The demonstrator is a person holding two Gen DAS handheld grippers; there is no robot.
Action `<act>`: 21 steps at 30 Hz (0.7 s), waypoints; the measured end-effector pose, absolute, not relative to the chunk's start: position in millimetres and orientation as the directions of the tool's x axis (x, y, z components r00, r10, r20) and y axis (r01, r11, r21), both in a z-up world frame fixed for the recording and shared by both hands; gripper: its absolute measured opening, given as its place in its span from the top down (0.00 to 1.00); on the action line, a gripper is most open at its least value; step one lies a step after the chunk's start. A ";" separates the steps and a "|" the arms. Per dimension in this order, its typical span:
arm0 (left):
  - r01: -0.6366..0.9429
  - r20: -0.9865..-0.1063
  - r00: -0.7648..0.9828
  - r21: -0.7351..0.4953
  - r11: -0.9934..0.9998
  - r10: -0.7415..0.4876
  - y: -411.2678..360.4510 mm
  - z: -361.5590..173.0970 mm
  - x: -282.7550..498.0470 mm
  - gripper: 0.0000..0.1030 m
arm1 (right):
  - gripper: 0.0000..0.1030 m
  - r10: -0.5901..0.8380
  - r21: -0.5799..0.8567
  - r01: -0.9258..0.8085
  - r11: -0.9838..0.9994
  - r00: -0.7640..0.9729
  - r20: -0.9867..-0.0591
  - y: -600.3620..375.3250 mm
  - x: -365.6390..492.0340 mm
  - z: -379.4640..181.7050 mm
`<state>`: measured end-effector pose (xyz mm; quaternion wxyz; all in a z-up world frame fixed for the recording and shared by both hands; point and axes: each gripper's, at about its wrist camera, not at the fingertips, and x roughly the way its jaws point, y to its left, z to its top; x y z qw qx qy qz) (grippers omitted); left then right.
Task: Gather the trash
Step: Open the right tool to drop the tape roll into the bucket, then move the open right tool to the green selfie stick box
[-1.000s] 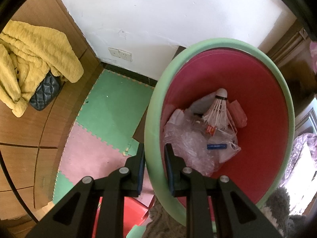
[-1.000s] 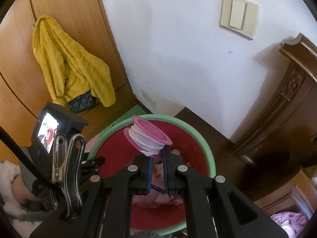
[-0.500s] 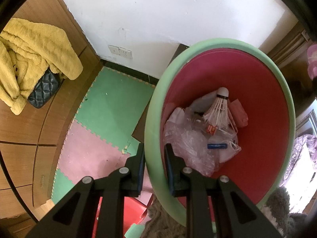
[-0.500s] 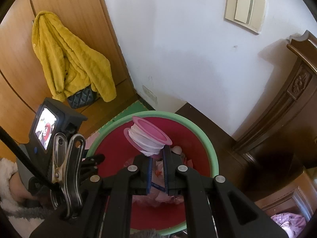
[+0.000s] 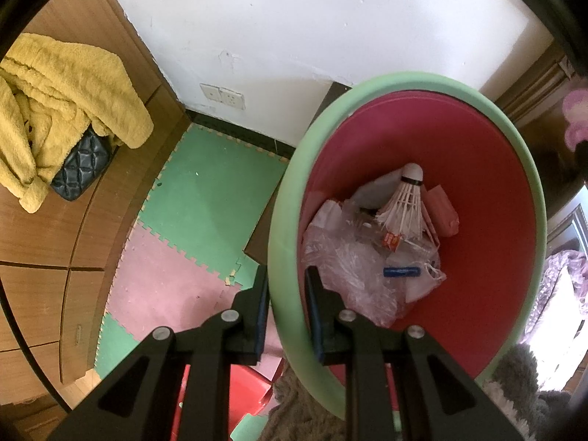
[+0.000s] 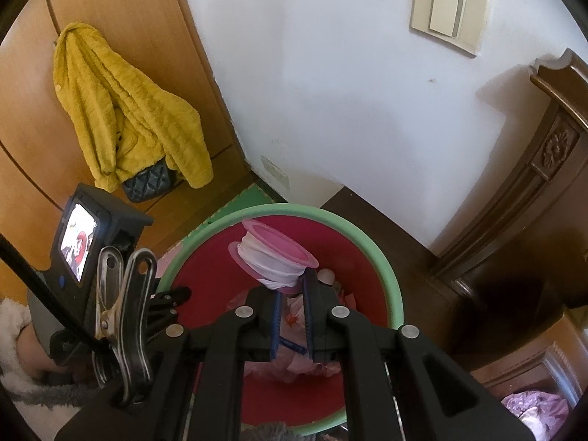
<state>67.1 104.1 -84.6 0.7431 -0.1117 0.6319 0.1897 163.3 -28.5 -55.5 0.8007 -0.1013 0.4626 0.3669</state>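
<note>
Left gripper [image 5: 284, 286] pinches bin rim [image 5: 283, 242]; right gripper [image 6: 292, 290] holds spool [image 6: 273, 257].

The basin [image 5: 283, 257] is showing a smooth matt green plastic rim and a red inner wall. Inside it, crinkled clear plastic film [image 5: 349, 268] is glinting beside a feathered shuttlecock [image 5: 404, 202]. Behind the basin, a nubby yellow cloth jacket [image 6: 128, 110] is hanging on grained wood panelling [image 6: 110, 0].

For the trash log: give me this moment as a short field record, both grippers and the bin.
left gripper: shut on the trash bin rim
right gripper: shut on a pink spool wound with white film, above the bin
bin contents: shuttlecock, clear plastic bags, blue tube
background: yellow jacket, quilted black bag
</note>
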 end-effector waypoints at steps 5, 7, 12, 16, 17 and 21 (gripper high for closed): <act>-0.425 -0.981 0.131 0.072 0.902 0.140 104.0 -84.0 67.3 0.81 | 0.76 0.497 0.184 -0.690 0.700 0.285 -0.819 -27.8 163.6 -56.1; -0.424 -0.982 0.130 0.073 0.903 0.141 103.7 -84.4 67.4 0.81 | 0.74 0.498 0.185 -0.693 0.697 0.282 -0.820 -27.7 163.2 -56.8; -0.427 -0.982 0.129 0.072 0.901 0.139 103.8 -82.9 67.1 0.81 | 0.48 0.494 0.182 -0.690 0.701 0.285 -0.821 -29.3 163.8 -58.4; -0.428 -0.982 0.127 0.072 0.901 0.139 104.2 -82.9 67.1 0.81 | 0.37 0.496 0.190 -0.676 0.712 0.293 -0.817 -33.3 165.1 -59.4; -0.429 -0.982 0.126 0.072 0.901 0.139 104.1 -83.0 67.2 0.82 | 0.36 0.496 0.192 -0.672 0.715 0.293 -0.818 -33.2 165.1 -60.4; -0.429 -0.982 0.124 0.074 0.900 0.140 104.7 -83.1 67.2 0.82 | 0.33 0.490 0.196 -0.663 0.723 0.291 -0.822 -35.6 166.7 -62.6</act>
